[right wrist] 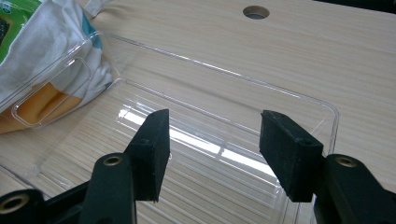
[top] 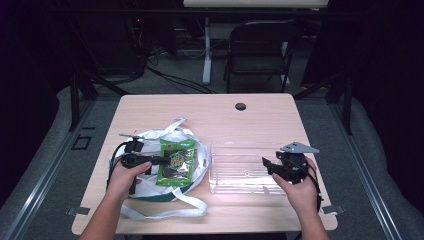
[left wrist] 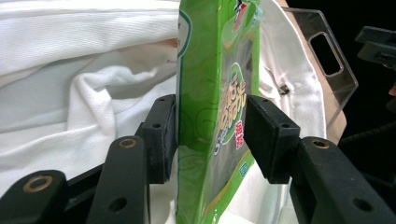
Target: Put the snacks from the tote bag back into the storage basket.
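Unloading looks like the step you are in: your left gripper (top: 159, 160) sits to the left of the clear tray (top: 220, 186), its jaws clamped on the green snack packet (top: 176, 162), which lies on top of the white cloth bag (top: 145, 192) just left of the tray. In the left gripper view the two black pads press flat on either face of the packet (left wrist: 210, 107), gripping it near its lower half with the white fabric (left wrist: 84, 93) bunched behind. I judge the grasp to be made and the carry not yet begun, since the packet rests over the bag rather than in the tray. Your next move calls for a lift clear of the bag's loose straps, then a short travel rightward over the tray's near wall before you let go; watch that the fabric does not ride up with the packet. Your left forearm comes in low and nearly straight, hand wrapped round the handle. Farther right, your right gripper (top: 266, 163) hovers over the right end of the tray with its jaws spread wide and holding nothing, the tray floor (right wrist: 210, 154) bare between them, wrist angled inward toward the tray's middle.
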### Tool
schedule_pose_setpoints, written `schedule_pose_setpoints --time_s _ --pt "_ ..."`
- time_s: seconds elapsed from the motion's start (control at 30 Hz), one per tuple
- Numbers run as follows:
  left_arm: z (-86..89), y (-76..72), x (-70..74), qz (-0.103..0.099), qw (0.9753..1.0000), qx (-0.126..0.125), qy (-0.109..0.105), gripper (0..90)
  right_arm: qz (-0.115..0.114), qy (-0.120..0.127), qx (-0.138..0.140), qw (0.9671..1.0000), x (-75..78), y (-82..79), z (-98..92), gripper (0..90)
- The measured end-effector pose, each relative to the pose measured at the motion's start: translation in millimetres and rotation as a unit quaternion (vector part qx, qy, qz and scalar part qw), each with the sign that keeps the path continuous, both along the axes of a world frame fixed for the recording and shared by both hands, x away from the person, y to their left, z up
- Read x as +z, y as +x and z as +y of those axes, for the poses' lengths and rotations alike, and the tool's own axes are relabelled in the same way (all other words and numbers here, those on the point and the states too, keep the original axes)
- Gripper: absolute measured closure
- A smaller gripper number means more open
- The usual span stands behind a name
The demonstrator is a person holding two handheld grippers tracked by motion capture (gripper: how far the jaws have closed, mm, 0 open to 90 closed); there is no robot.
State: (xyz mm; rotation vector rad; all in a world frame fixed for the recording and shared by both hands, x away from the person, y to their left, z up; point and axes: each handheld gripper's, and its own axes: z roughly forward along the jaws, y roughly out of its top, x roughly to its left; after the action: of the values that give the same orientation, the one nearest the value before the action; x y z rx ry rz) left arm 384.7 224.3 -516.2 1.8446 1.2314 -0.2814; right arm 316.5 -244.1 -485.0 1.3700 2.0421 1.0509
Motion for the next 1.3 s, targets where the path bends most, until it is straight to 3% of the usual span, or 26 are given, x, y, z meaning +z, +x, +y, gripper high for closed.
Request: schedule_pose_setpoints --time_s 0.4,0.73,0.93,1.3 --pt "-6.4 -1.7 1.7 -0.008 0.9995 -0.03 0.006 68.6 0.001 0.0 0.002 1.0 -0.7 0.2 0.5 43.0" --pt "-2.9 -0.7 1.0 -0.004 0.9992 -0.038 -0.004 71.0 0.0 -0.003 0.006 1.0 -1.2 0.4 1.1 43.3" --pt "0.0 0.1 -1.3 -0.001 0.999 -0.044 -0.007 71.2 -0.002 -0.017 0.011 0.9998 -1.3 0.4 3.2 43.7" --pt "1.8 -0.5 0.4 0.009 0.9985 -0.053 0.004 71.1 0.004 -0.02 0.015 0.9997 -2.4 1.0 4.0 43.7"
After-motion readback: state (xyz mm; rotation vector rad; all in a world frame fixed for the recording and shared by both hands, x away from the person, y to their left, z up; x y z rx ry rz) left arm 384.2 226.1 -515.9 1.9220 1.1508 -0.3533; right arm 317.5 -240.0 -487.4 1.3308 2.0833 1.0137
